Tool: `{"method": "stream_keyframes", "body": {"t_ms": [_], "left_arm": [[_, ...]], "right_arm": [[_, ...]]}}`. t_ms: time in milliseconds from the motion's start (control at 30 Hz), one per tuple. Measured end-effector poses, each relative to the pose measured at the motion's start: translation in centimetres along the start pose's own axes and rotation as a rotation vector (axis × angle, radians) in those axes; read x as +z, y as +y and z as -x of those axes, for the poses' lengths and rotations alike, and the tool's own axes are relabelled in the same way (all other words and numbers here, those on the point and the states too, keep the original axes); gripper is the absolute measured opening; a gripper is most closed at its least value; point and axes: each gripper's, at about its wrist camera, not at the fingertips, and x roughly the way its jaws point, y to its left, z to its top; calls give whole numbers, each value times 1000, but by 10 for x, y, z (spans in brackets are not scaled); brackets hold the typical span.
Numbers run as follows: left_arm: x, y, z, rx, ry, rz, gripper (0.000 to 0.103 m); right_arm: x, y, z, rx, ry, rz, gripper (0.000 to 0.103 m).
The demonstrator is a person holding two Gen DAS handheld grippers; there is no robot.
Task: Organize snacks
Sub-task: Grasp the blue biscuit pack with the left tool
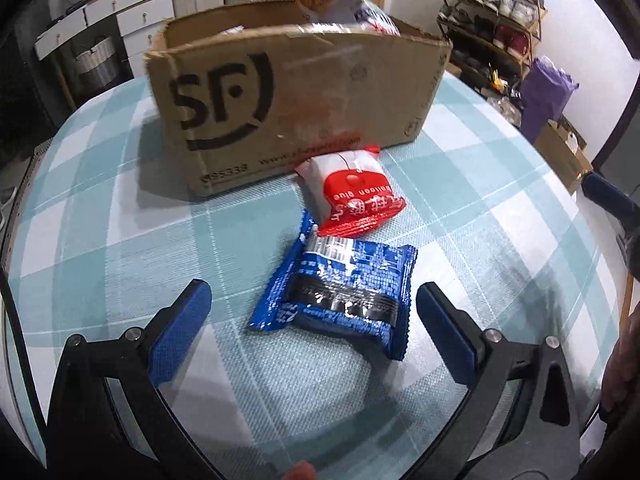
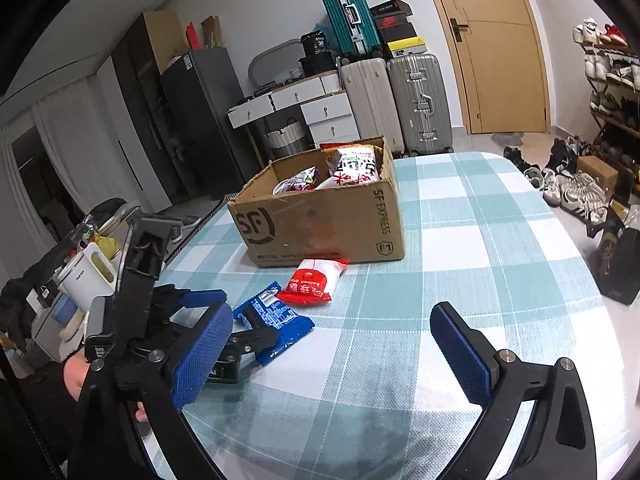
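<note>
**Two snacks left outside the box**

The cardboard box on the desk already holds several snack bags. A blue packet and a red packet lie in front of it. The left hand-held gripper straddles the blue packet, jaws wide; the right hand-held gripper is open and empty.

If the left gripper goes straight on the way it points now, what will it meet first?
Most likely the blue foil snack packet on the checked tablecloth: it lies between the open fingers of the left gripper, which do not yet touch it.
</note>
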Motion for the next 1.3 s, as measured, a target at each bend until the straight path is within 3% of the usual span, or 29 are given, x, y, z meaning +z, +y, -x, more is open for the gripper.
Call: {"method": "stream_keyframes", "body": {"t_ms": [267,367,400,433,500,700,1067,1300], "left_arm": [[8,0,-28,-7,25,4,102],[12,7,-31,-37,0,22,94],[12,8,-30,-36,-10,19,80],[14,9,-30,-38,-23,10,52],[16,14,-29,-83,-25,23,44],[17,27,-29,-107,-34,70,42],[-14,36,1,-114,-72,149,42],[-34,55,18,-79,-89,191,42]], "right_arm": [[-2,-10,-5,17,23,-39,101],[-3,-11,-5,16,23,-43,101],[-3,-12,-6,15,25,-44,101],[-3,-12,-6,14,25,-46,101],[-3,-12,-6,15,28,-50,101],[-5,-10,-7,10,35,-58,101],[-5,-6,-17,-17,81,-73,101],[-1,1,-35,-28,115,-51,101]]}}
